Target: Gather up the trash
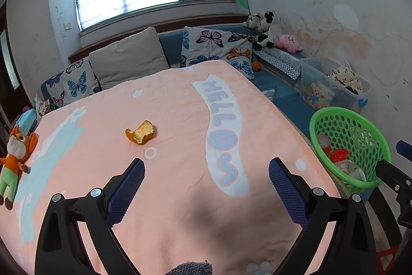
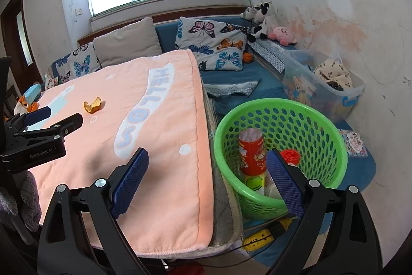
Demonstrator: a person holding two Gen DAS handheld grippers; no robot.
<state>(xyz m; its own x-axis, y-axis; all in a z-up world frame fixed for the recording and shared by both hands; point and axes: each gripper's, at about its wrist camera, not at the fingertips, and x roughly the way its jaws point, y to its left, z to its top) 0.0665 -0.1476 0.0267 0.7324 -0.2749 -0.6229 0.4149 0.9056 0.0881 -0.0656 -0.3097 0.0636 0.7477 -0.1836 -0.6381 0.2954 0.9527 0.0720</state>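
Hand-held gripper (image 1: 206, 172) near curled orange peel (image 1: 141, 133)

Pink blanket (image 1: 167, 105), fox plush (image 1: 15, 153), butterfly pillows (image 2: 213, 43), clear storage bin (image 2: 324, 86)

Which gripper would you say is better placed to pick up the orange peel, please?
Left. The left gripper is open above the pink blanket, with the orange peel just ahead. The right gripper, also open, sits by the green basket.
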